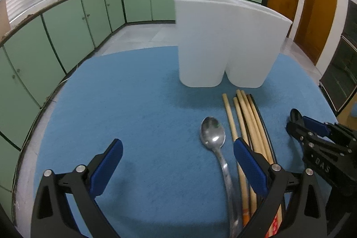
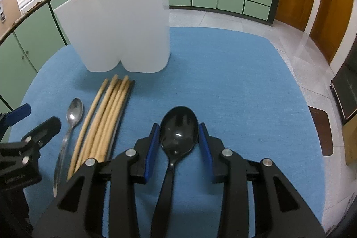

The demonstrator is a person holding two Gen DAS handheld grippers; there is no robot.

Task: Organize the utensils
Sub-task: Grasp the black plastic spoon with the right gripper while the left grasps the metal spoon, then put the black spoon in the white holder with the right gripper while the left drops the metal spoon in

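A white two-compartment utensil holder [image 1: 225, 41] [image 2: 121, 21] stands upright on the blue mat. In front of it lie several wooden chopsticks [image 1: 247, 124] [image 2: 104, 119] and a metal spoon [image 1: 213, 133] [image 2: 74, 113]. My left gripper [image 1: 178, 162] is open and empty, low over the mat; the spoon handle runs between its fingers and its right finger overlaps the chopsticks. A black spoon [image 2: 178, 133] lies on the mat, bowl forward. My right gripper [image 2: 179, 146] is open, its blue pads either side of the black spoon's bowl, apart from it. The right gripper also shows in the left wrist view [image 1: 312, 133].
The blue mat [image 2: 234, 81] covers a round table with its edge close on all sides. Green cabinets [image 1: 73, 23] and a counter with pots ring the room. Wooden doors [image 2: 334, 3] stand at the right. The left gripper [image 2: 26, 126] shows at the left edge of the right wrist view.
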